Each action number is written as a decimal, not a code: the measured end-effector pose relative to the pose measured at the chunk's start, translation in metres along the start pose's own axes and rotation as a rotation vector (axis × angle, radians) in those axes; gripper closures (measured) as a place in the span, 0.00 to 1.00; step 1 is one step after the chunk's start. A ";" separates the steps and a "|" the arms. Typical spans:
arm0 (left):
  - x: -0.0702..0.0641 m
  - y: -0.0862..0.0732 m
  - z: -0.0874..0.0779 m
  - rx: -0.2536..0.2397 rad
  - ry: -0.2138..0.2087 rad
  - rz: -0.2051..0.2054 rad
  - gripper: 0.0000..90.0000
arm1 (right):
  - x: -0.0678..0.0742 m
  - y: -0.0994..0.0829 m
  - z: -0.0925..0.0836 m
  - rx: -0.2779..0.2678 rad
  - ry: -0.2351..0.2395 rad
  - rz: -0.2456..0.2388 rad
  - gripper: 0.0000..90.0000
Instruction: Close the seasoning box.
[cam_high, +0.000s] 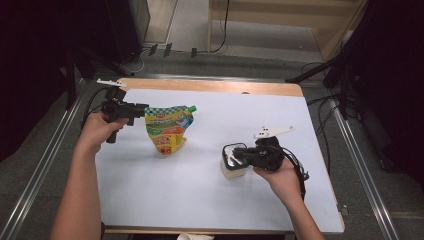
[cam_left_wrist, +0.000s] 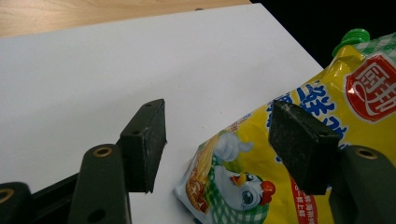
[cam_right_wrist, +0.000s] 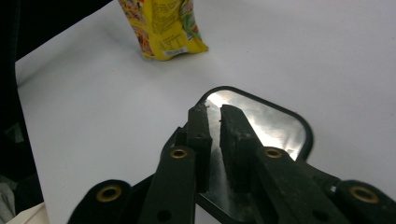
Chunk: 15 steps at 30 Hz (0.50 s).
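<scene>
Pouch (cam_high: 167, 128), yellow with a green cap and a cartoon chicken, stands crumpled in the left centre of the high view on the white sheet (cam_high: 200, 200). The left gripper (cam_high: 141, 110) hovers at the pouch's upper left edge; in the left gripper view its jaws stand apart, one pad (cam_left_wrist: 144, 142) clear over the sheet and the other in front of the pouch's printed face, and whether that pad touches it cannot be told. Well apart, at right centre of the high view, sits a small white container (cam_high: 233, 162) with a black-rimmed shiny lid. The right gripper (cam_high: 239, 151) lies over that lid; in the right gripper view its jaws are nearly closed with a narrow gap, nothing between them. Bare wood table (cam_high: 210, 86) shows beyond the sheet.
</scene>
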<state>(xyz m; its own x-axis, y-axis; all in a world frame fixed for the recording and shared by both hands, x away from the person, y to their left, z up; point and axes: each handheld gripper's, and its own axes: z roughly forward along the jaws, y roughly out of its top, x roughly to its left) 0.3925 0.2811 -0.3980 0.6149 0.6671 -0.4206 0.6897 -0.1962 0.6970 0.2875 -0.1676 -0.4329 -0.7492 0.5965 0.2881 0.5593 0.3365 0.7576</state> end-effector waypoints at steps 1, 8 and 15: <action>0.000 0.000 0.000 0.001 0.000 0.001 0.42 | -0.002 0.000 -0.002 -0.007 -0.005 -0.001 0.89; 0.000 -0.001 0.001 0.003 -0.003 -0.001 0.42 | -0.014 -0.001 -0.014 -0.050 -0.047 0.016 0.73; 0.001 -0.001 0.001 0.004 -0.002 0.001 0.42 | -0.029 -0.005 -0.024 -0.077 -0.079 0.045 0.58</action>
<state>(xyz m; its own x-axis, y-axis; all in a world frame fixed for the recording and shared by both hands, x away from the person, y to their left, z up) 0.3926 0.2812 -0.3992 0.6163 0.6654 -0.4213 0.6907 -0.1996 0.6950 0.2987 -0.2040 -0.4310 -0.6924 0.6658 0.2780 0.5603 0.2533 0.7886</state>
